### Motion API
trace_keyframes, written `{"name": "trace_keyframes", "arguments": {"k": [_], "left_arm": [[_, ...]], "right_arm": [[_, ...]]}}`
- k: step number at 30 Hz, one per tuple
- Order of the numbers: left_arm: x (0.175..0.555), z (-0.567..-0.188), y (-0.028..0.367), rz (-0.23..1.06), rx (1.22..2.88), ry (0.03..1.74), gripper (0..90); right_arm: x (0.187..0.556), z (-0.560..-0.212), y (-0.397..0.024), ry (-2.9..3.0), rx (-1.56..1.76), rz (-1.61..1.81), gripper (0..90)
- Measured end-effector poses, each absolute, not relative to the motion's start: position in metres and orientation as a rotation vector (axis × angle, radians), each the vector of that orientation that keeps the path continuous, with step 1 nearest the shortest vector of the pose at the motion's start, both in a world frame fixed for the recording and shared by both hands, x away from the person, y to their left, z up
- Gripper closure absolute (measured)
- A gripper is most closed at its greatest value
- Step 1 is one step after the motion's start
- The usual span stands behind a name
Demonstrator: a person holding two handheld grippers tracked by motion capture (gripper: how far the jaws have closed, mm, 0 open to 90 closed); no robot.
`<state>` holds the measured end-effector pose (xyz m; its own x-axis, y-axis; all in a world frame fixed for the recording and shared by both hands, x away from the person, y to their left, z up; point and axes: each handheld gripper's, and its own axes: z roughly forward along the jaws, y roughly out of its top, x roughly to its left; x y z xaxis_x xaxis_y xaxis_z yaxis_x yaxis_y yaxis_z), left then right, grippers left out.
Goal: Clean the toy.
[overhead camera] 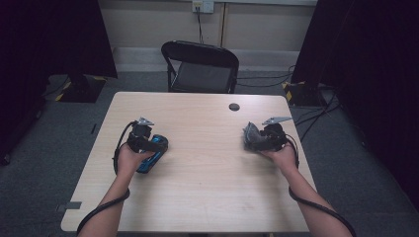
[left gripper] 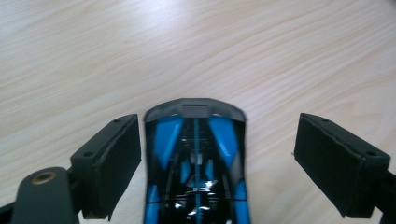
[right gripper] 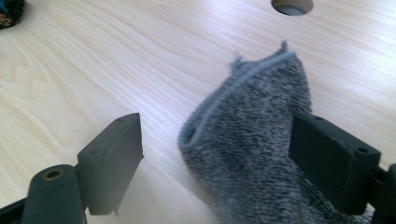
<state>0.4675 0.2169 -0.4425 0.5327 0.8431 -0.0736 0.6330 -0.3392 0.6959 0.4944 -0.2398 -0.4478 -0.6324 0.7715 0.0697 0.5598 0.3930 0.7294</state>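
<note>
Wooden table (left gripper: 93, 56): blue toy car (left gripper: 195, 163) between left claw (left gripper: 233, 163) pads, untouched

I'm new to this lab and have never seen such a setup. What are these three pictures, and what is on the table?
A person sits at a wooden table, holding a hand-operated two-jaw gripper in each hand. The high view looks down from above. The other two come from cameras riding on each gripper, looking along its black jaws. The left gripper stands open around a blue and black toy car, a gap showing at each side. The right gripper is open too, with a grey fuzzy cloth between its jaws, lying against one of them. Neither thing is clamped.
</note>
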Motion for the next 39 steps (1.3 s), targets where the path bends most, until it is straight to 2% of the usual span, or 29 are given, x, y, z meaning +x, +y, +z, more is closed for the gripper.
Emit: {"name": "trace_keyframes", "arguments": {"k": [5, 15, 39], "left_arm": [[0.462, -0.434, 0.210, 0.365, 2.063, 1.162, 14.5], [0.449, -0.430, 0.187, 0.335, 2.071, 1.079, 14.6], [0.431, -0.446, 0.157, 0.243, 2.088, 1.003, 14.8]], "right_arm": [[0.489, -0.439, -0.231, 2.399, 1.105, 1.095, 13.9], [0.482, -0.430, -0.208, 2.438, 1.002, 1.120, 13.5], [0.458, -0.442, -0.170, 2.568, 0.868, 1.171, 13.6]]}}
